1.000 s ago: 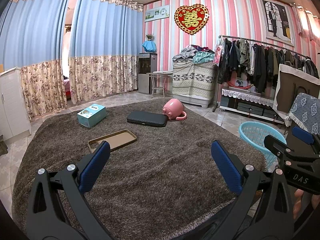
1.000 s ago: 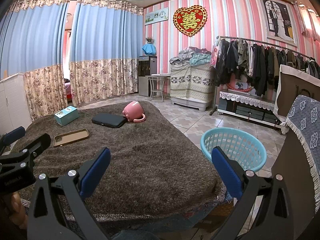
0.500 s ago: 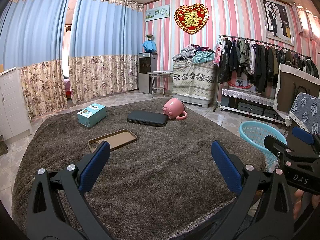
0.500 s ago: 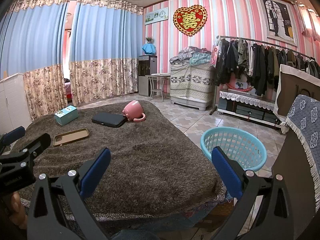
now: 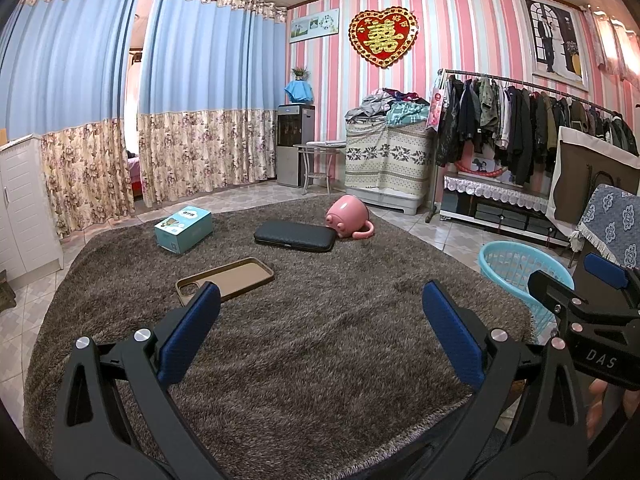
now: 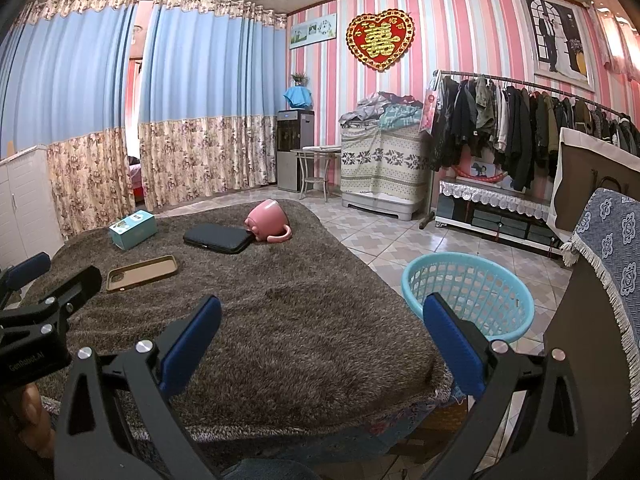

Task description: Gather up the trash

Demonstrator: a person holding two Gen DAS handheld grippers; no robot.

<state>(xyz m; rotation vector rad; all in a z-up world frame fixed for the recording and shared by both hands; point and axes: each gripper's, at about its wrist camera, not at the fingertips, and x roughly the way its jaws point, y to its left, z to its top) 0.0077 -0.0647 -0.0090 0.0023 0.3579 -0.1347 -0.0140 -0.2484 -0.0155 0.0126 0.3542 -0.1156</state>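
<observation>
Your left gripper (image 5: 320, 328) and right gripper (image 6: 322, 330) hover with fingers spread wide, holding nothing. The phone case (image 5: 226, 279) lies just nearer you than the black pouch (image 5: 295, 237) (pink mug (image 5: 349, 216) touching it); the blue basket (image 6: 468, 294) stands well right.

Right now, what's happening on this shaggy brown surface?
A person holds two blue-padded grippers, left gripper and right gripper, both open and empty. Nothing is collected yet: the teal cardboard box, tan phone case, black zip case and tipped pink mug lie untouched. The blue plastic basket waits alongside.
</observation>
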